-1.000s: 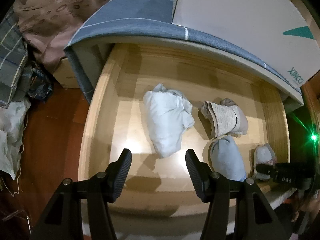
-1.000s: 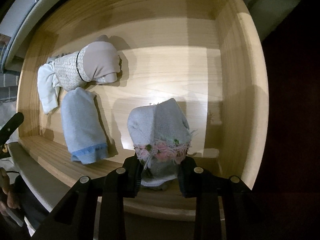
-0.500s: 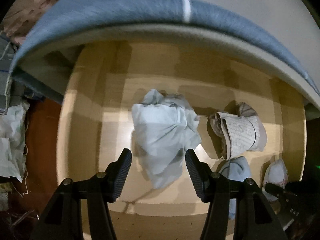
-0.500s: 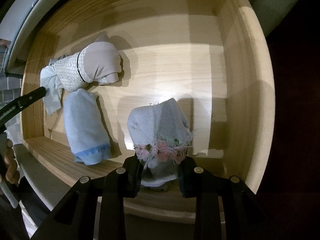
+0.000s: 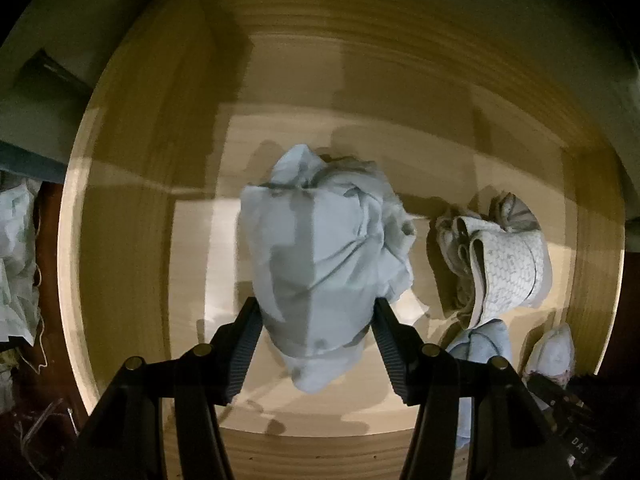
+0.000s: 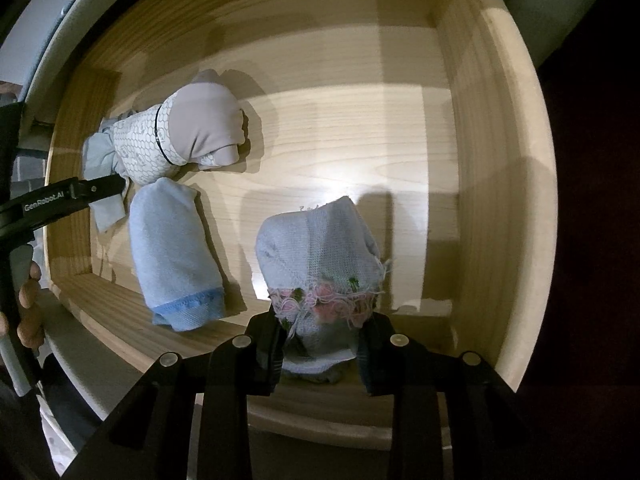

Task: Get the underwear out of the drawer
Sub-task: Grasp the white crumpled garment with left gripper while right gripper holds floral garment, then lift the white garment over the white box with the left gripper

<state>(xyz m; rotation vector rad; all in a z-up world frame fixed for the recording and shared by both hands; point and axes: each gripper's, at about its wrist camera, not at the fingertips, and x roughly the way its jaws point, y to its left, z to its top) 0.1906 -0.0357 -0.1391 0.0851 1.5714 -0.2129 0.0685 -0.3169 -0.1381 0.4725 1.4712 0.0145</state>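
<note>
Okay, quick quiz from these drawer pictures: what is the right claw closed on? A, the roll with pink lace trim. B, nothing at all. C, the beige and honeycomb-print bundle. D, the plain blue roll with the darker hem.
A: in the right wrist view the right claw pinches the lace-trimmed roll between its pads, while the blue roll and the beige bundle lie apart to its left in the drawer.

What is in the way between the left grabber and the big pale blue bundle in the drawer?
Nothing visible. The left gripper is open, with one finger on each side of the pale blue bundle and only the bundle between them. The patterned roll lies off to the side in the wooden drawer.
</note>
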